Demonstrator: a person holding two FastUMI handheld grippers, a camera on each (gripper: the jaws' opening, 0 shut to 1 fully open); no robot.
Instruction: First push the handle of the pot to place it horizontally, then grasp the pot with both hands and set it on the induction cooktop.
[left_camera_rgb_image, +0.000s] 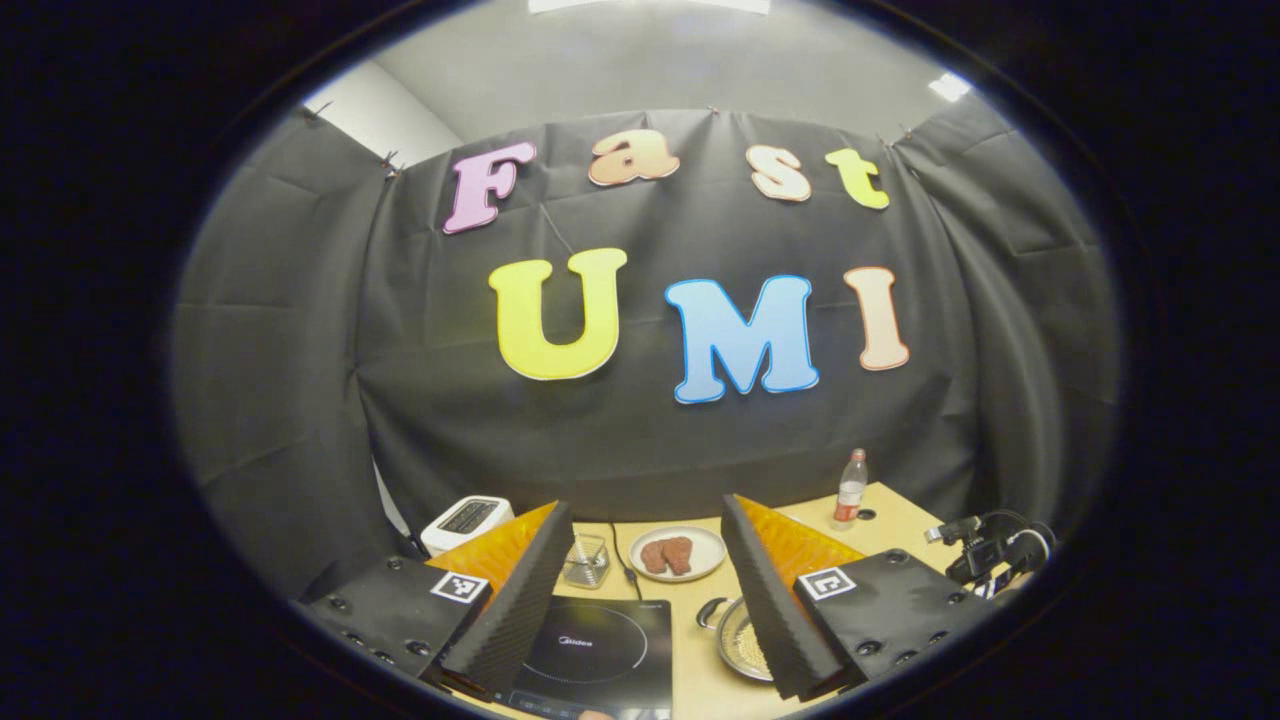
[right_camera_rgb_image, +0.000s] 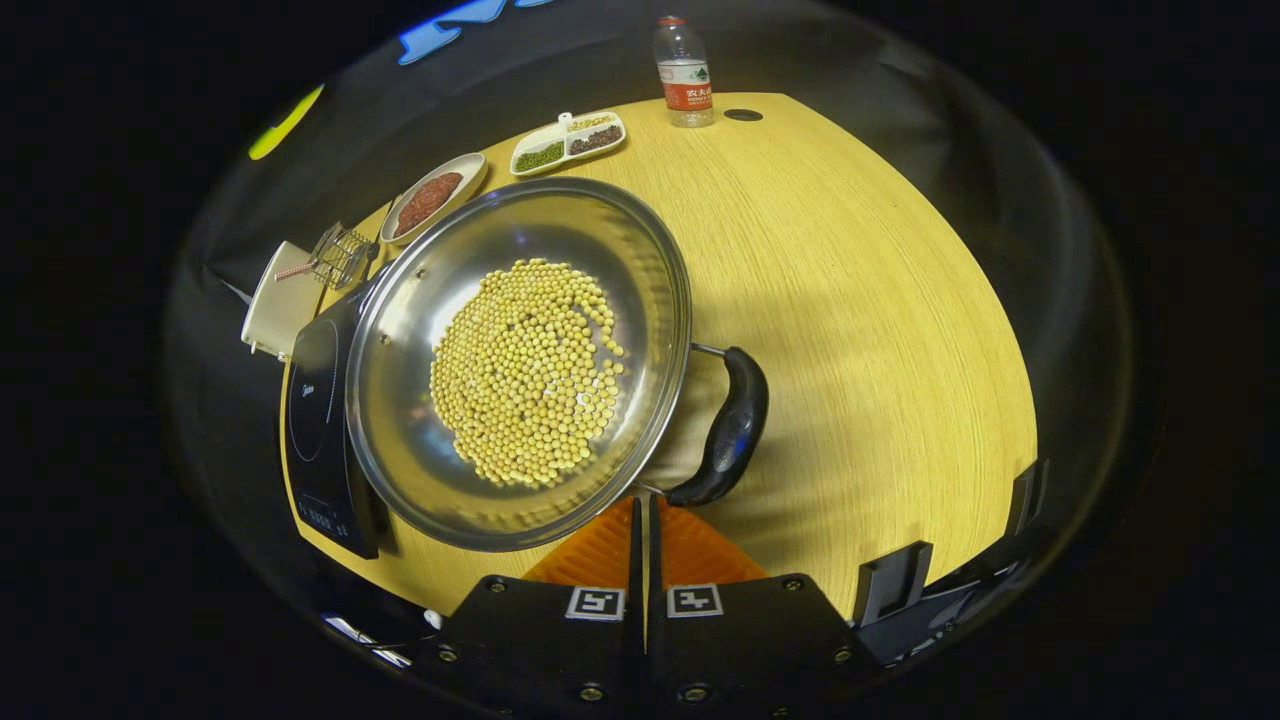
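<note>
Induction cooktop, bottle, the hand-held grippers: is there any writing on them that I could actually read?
"Midea": on the induction cooktop, in the left gripper view.
Water bottle label: too small to read.
Left hand-held gripper and right hand-held gripper: square coded markers, no words.

Right gripper (right_camera_rgb_image: 645, 520), jaws together, beside the bean-filled pot (right_camera_rgb_image: 400, 400).

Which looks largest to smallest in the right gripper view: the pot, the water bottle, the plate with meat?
1. pot, though it is nearest the camera.
2. and 3. plate with meat and water bottle: alike, unranked.
</note>
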